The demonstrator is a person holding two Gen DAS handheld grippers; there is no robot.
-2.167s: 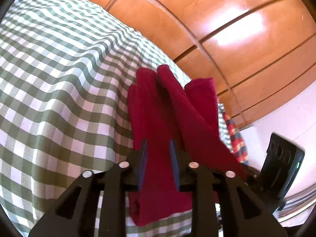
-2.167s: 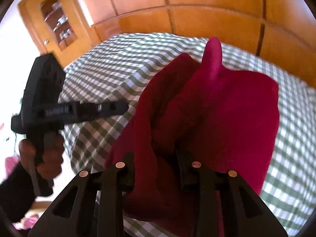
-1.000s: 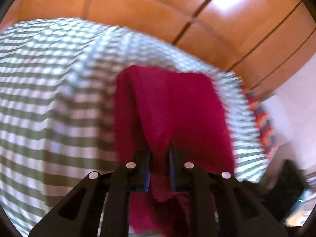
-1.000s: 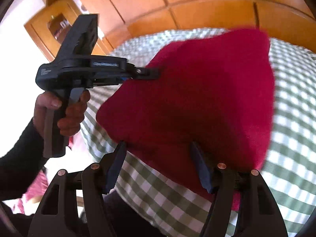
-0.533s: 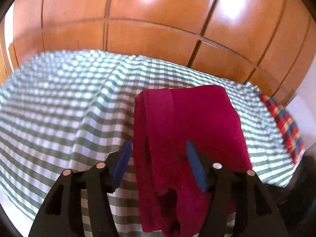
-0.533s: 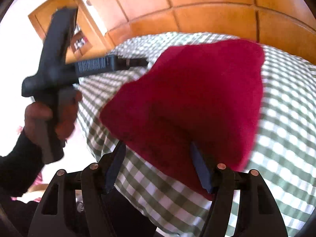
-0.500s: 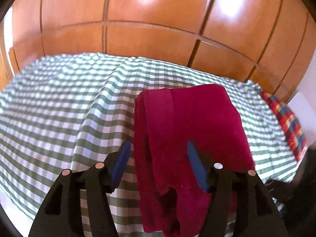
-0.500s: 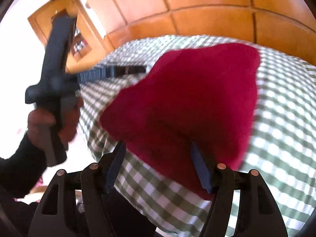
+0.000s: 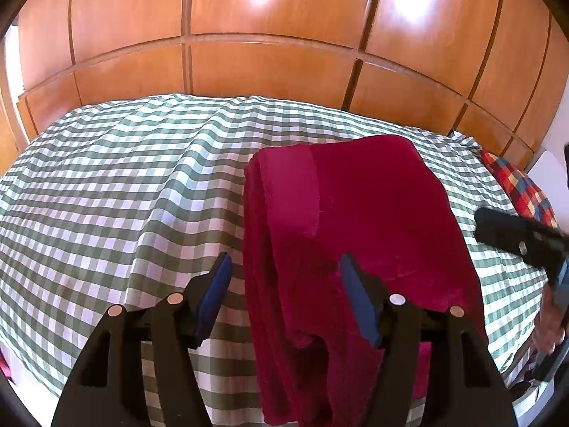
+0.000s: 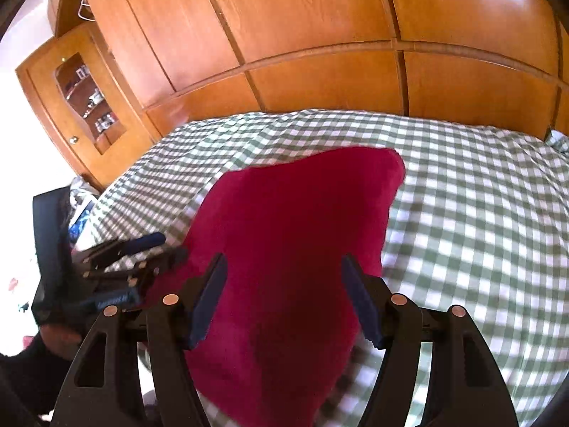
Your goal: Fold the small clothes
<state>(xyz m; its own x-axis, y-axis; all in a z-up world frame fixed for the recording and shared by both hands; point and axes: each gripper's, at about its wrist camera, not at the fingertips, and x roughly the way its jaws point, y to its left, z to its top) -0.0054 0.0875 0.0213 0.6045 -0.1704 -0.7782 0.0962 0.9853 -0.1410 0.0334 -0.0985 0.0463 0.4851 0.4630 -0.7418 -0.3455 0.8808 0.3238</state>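
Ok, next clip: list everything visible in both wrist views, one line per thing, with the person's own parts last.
Red garment: one, dark red, folded, lying on the bed near its front edge.
Checked bedcover: one, green and white, spread over the bed.
Wooden wardrobe panels: orange-brown, behind the bed.
Glass-door cabinet: one, wooden, small items on its shelves, at the left in the right wrist view.
Plaid cloth: one, red, blue and yellow, at the bed's right edge.
Left gripper: one, black with blue pads, open above the garment's near end.
Right gripper: one, black with blue pads, open above the garment.
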